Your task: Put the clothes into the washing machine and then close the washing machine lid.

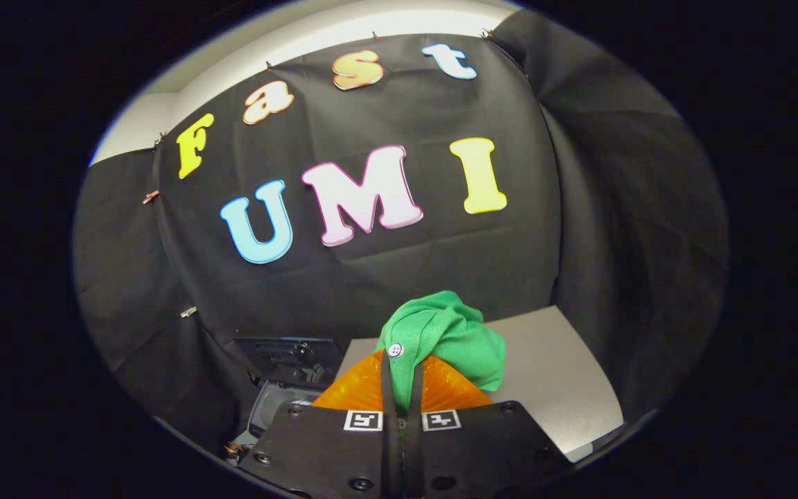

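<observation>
A green garment (451, 339) with a white button hangs bunched between my fingertips, lifted above the table. My gripper (400, 378) is shut on a fold of it, and the cloth rises ahead of the fingers. Below and to the left of the fingers I see part of the washing machine (288, 367), a dark panel with a grey curved part under it. Whether its lid stands open I cannot tell.
A grey table top (558, 367) lies to the right of the fingers and behind the garment, with its front edge near me. Black cloth walls close the booth behind and on both sides.
</observation>
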`<state>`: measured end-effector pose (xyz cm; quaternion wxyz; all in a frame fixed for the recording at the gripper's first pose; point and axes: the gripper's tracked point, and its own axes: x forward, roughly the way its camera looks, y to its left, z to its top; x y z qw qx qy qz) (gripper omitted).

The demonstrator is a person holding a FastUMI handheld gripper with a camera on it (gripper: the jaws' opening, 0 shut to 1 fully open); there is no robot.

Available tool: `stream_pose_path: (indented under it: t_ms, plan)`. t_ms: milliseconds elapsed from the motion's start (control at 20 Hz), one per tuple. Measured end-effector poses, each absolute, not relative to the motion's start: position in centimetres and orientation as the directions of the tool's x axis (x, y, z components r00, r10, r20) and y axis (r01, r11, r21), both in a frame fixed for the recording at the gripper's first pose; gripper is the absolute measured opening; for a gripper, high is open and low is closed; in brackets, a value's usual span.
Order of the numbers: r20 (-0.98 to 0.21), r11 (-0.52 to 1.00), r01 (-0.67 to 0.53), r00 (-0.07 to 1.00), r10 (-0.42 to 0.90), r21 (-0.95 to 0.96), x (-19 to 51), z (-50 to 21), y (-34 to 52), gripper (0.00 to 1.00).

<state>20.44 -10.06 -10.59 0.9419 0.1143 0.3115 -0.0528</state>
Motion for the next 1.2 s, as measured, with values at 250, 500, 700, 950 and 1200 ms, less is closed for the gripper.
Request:
stream_pose_path:
  t_ms: [250, 500, 700, 950, 1200]
  plan:
    - [-0.493, 0.982, 0.080, 0.870, 0.016, 0.174, 21.5, -4.1, -6.0, 0.06]
    - [-0.427, 0.983, -0.043, 0.897, 0.117, 0.177, 22.3, -0.8, 0.4, 0.06]
    - [-0.433, 0.960, -0.176, 0.864, 0.256, 0.217, 22.9, -1.7, 7.3, 0.06]
    - [-0.478, 0.921, -0.284, 0.791, 0.382, 0.267, 23.8, -5.4, 14.2, 0.06]
    - [-0.543, 0.875, -0.366, 0.686, 0.484, 0.317, 24.0, -11.3, 20.2, 0.06]
